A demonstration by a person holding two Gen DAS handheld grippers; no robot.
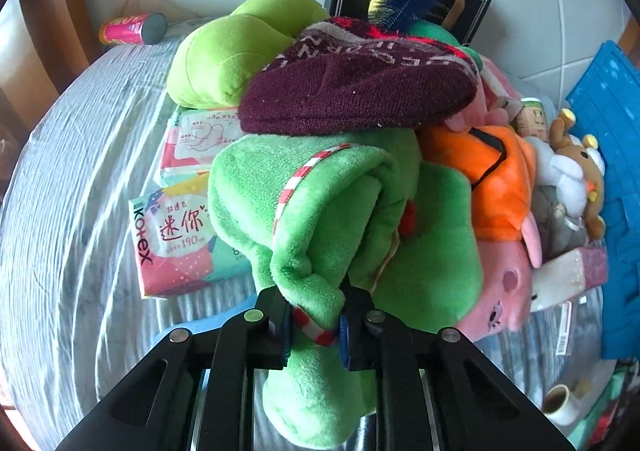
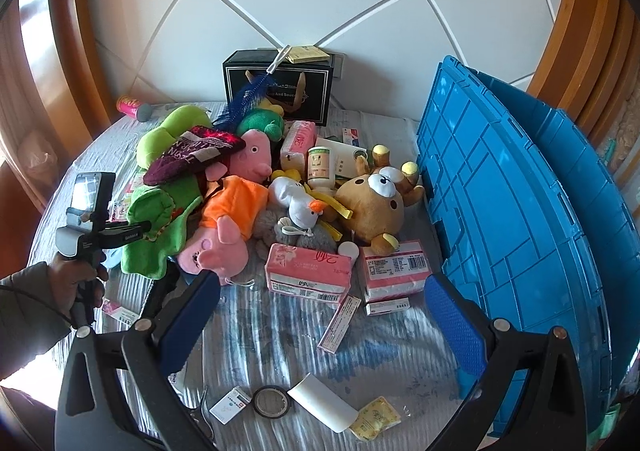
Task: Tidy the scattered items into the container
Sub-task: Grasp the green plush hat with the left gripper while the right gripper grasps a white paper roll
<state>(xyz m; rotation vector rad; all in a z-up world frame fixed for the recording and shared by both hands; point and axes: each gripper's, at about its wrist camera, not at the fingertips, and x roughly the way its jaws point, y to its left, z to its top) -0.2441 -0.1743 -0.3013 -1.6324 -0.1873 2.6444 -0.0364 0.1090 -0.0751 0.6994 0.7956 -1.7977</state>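
My left gripper (image 1: 314, 325) is shut on a green plush toy (image 1: 344, 219) with a red-and-white striped trim, at the near edge of a pile of toys. It also shows in the right wrist view (image 2: 160, 227), where the left gripper (image 2: 146, 228) reaches in from the left. A maroon knit hat (image 1: 360, 91) lies on top of the pile. My right gripper (image 2: 320, 315) is open and empty above the bedcover, in front of two pink tissue packs (image 2: 308, 271). The blue container (image 2: 520, 203) stands at the right with its lid up.
The pile holds a pink pig plush (image 2: 240, 211), a brown bear plush (image 2: 372, 203), a white duck plush (image 2: 300, 203) and a pill bottle (image 2: 320, 167). A black gift box (image 2: 280, 91) stands at the back. Small boxes, a tape roll (image 2: 272, 401) and sachets lie near me.
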